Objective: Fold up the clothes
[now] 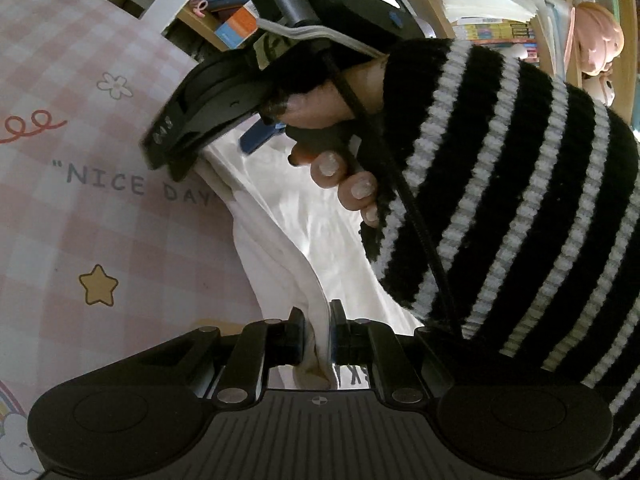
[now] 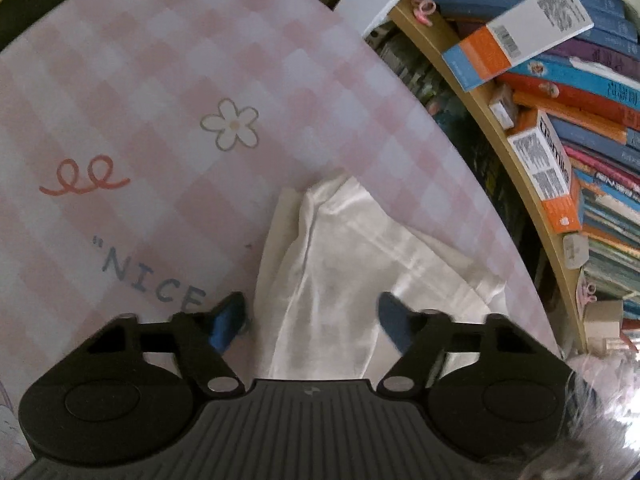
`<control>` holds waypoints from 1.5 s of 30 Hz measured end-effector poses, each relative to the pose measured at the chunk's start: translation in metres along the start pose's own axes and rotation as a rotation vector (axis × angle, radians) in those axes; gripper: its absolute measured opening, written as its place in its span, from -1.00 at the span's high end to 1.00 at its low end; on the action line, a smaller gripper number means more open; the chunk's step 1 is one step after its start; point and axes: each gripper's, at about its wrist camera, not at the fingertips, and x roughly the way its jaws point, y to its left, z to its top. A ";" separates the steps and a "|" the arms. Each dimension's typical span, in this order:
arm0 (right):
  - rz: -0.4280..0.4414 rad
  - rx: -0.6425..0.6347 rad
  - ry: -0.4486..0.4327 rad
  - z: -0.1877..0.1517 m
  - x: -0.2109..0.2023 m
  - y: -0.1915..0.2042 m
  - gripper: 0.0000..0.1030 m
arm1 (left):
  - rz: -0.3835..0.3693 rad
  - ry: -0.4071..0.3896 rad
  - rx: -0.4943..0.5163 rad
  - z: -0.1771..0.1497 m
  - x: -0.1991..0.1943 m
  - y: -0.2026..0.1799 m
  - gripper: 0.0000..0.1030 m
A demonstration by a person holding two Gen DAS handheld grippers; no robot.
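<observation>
While the left gripper (image 1: 317, 330) pinches a thick hem of the white garment (image 1: 280, 216), the right gripper (image 2: 312, 316) stands half-open astride its far end on the checked tablecloth (image 2: 140, 80); the cloth looks light, limp and slippery, best held at edges.

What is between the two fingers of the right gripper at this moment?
In the right wrist view, the white garment lies between the open fingers of the right gripper, on the pink checked tablecloth; the pads are not touching it.

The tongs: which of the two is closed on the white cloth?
The left tongs: they pinch the white cloth. The right tongs stand open over it.
</observation>
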 end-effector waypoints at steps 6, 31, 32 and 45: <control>0.060 0.133 -0.032 -0.012 -0.008 -0.024 0.81 | -0.005 -0.010 0.028 -0.002 -0.003 -0.005 0.82; 0.169 0.363 -0.300 -0.170 -0.056 -0.209 0.85 | -0.029 -0.019 0.281 -0.031 0.074 -0.151 0.82; 0.173 0.366 -0.309 -0.178 -0.057 -0.218 0.85 | -0.025 -0.021 0.277 -0.035 0.081 -0.158 0.82; 0.281 0.380 -0.420 -0.276 -0.038 -0.320 0.85 | 0.110 0.009 0.322 -0.095 0.188 -0.241 0.82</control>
